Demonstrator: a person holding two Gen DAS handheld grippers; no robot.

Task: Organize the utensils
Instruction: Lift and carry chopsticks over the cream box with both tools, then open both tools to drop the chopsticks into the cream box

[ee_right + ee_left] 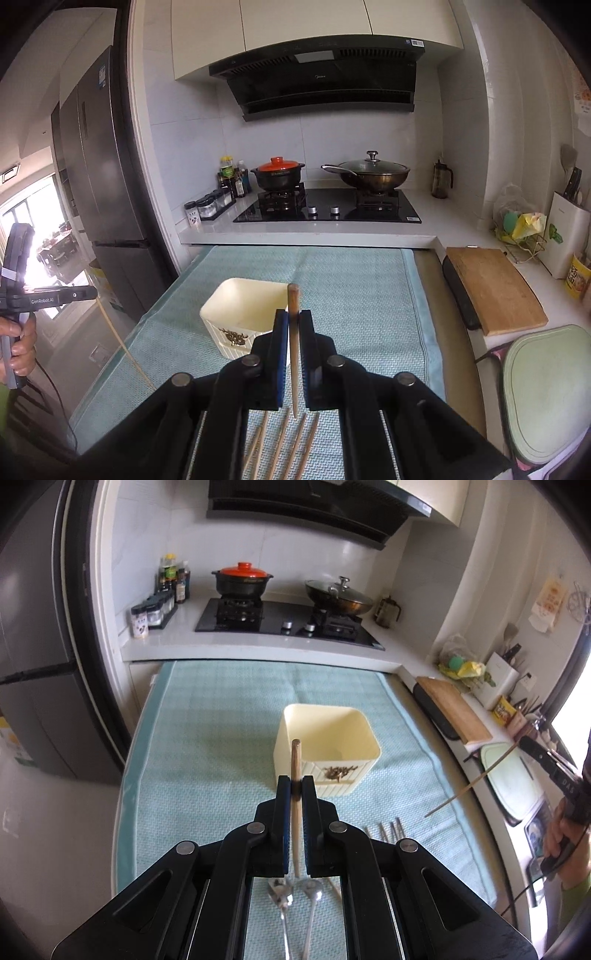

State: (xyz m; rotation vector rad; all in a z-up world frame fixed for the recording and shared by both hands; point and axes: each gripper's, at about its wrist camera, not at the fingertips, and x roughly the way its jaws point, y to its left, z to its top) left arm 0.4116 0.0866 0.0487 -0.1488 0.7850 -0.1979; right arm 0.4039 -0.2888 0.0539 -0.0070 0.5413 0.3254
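My left gripper (296,786) is shut on a wooden chopstick (295,760) that stands nearly upright between its blue pads. It hangs above the teal mat, just in front of the cream square holder (327,751). My right gripper (293,321) is shut on another chopstick (293,306), also upright, to the right of the holder (245,314). The right gripper's chopstick (476,781) shows slanted at the right of the left wrist view. Two metal spoons (297,897) lie on the mat below my left gripper. Several loose chopsticks (291,443) lie below my right gripper.
The teal mat (207,738) covers the table. Behind it is a counter with a gas hob (328,210), a red-lidded pot (279,171) and a lidded wok (373,173). A wooden cutting board (495,288) and a green board (546,391) lie at the right. A fridge (99,206) stands left.
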